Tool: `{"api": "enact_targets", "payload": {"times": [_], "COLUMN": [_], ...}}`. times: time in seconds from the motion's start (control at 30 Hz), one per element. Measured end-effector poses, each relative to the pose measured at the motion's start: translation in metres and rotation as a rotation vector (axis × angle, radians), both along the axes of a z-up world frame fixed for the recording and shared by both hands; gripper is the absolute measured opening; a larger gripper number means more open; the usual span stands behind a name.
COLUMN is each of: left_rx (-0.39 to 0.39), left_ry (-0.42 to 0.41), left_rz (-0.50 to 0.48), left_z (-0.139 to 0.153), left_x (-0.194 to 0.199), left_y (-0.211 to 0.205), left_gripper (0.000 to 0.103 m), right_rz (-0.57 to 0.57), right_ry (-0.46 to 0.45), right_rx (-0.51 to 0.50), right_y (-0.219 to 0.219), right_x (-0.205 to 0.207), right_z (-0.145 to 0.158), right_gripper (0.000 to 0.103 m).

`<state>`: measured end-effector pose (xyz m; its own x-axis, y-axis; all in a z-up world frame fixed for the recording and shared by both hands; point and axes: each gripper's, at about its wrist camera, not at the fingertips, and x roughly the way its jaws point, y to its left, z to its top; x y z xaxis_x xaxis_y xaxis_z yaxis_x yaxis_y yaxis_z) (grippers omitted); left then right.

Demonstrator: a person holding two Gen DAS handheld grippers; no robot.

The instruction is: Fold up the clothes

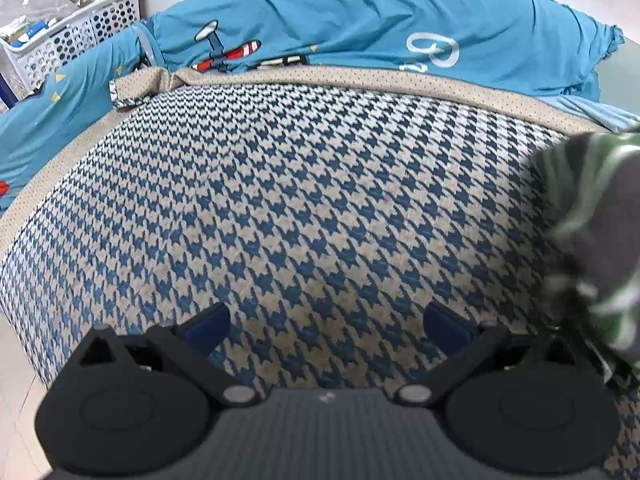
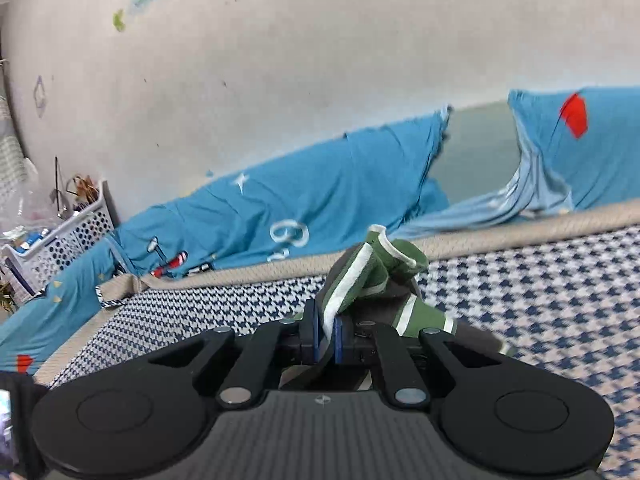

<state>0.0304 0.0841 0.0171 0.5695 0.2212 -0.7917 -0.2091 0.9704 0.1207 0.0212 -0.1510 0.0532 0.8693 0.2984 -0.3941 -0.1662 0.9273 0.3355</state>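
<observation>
A green, grey and white striped garment [image 2: 372, 280] hangs bunched from my right gripper [image 2: 327, 336], whose blue pads are shut on a fold of it. The cloth trails down onto the houndstooth blanket [image 2: 540, 300]. In the left wrist view the same garment [image 1: 592, 240] shows blurred at the right edge, off to the right of my left gripper [image 1: 326, 324]. That gripper stands open above the houndstooth blanket [image 1: 300, 200] with nothing between its fingers.
A blue printed duvet [image 1: 360, 28] lies heaped along the blanket's far edge, with a beige dotted border [image 1: 360, 76] in front of it. A white perforated basket [image 1: 68, 36] full of items stands at the far left by the wall. Pale floor shows at the lower left.
</observation>
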Motion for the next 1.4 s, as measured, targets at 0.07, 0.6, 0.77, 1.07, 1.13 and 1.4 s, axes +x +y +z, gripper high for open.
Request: {"api": "enact_targets", "payload": {"times": [0.07,0.6,0.77,1.07,1.13,1.4], "left_rx": [0.002,-0.08,-0.053,-0.013,-0.013,-0.033], "left_ry": [-0.02,-0.075,-0.074,-0.072,-0.073,-0.014], "left_rz": [-0.004,-0.261,-0.384,-0.556,-0.583,-0.688], "left_z": [0.002,0.001,-0.008,-0.024,-0.026,-0.036], "left_x": [-0.001,-0.025,-0.035,-0.054,-0.058,-0.074], "left_y": [0.0,-0.038,-0.064,-0.103,-0.107,-0.108], "left_gripper": [0.103,0.103,0.103,0.103,0.103,0.103], "right_rz": [0.005,0.035,0.025,-0.144,-0.192,-0.224], "right_ry": [-0.019,0.127,0.201,0.211,0.186,0.122], "right_rx": [-0.007,-0.253,-0.342,-0.216,-0.191,-0.125], "right_y": [-0.006,-0.04,-0.046,-0.082,-0.087,-0.082], "right_x": [-0.013,-0.101,-0.108,-0.116,-0.121,-0.124], "right_z": [0.008,-0.015,-0.031,-0.022,-0.017,-0.005], "right_gripper": [0.009,0.009,0.011,0.028,0.029,0.032]}}
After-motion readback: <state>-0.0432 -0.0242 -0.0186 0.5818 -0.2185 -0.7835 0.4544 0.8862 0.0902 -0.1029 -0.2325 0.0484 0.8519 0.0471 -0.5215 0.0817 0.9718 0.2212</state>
